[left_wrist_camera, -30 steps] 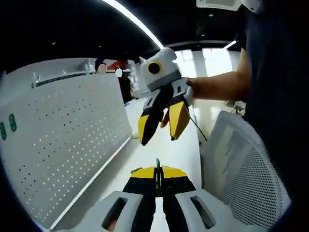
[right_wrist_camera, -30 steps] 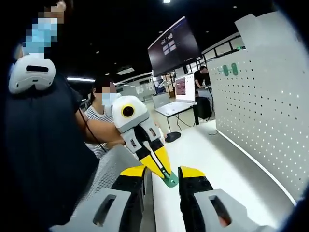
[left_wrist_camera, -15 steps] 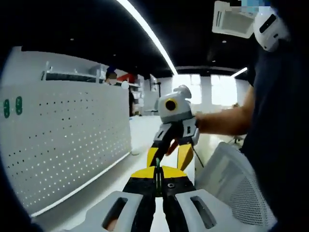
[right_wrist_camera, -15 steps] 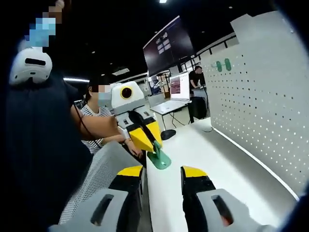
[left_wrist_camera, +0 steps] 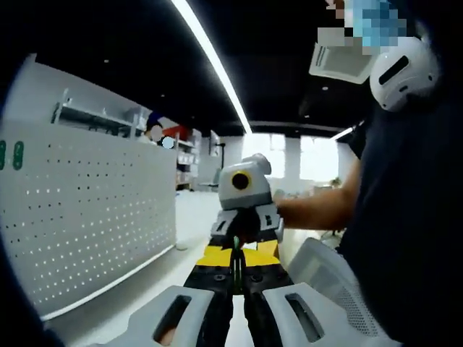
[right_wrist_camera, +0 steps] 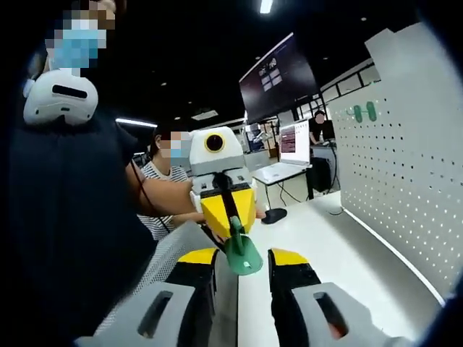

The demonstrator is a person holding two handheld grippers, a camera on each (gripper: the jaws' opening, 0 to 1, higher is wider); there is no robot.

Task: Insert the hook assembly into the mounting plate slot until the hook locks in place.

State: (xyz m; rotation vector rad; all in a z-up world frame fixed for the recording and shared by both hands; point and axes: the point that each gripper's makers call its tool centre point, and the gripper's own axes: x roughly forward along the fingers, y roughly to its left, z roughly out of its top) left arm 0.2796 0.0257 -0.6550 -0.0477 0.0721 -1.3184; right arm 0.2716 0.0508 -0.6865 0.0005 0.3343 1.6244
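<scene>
My left gripper (left_wrist_camera: 235, 259) is shut on a thin green hook piece (left_wrist_camera: 235, 249) that stands edge-on between its jaws. In the right gripper view the same left gripper (right_wrist_camera: 233, 217) points at the camera, and the green hook piece (right_wrist_camera: 242, 251) hangs from its yellow fingers with its wide foot down. My right gripper (right_wrist_camera: 243, 259) is open, and the foot sits just above the gap between its jaws. Facing the left camera is the right gripper (left_wrist_camera: 242, 230), close up. The white pegboard plate (right_wrist_camera: 405, 188) stands on the right and carries two green hooks (right_wrist_camera: 364, 112) high up.
A white tabletop (right_wrist_camera: 318, 231) runs along the foot of the pegboard (left_wrist_camera: 87, 231). A grey mesh chair back (right_wrist_camera: 170, 253) is beside the table. The person holding the grippers fills one side, and another person (right_wrist_camera: 170, 173) sits behind. A laptop (right_wrist_camera: 293, 144) stands at the table's far end.
The two grippers have closed in on each other head-on. The left gripper turned the green hook piece so its foot now hangs just over my right gripper's open jaws.
</scene>
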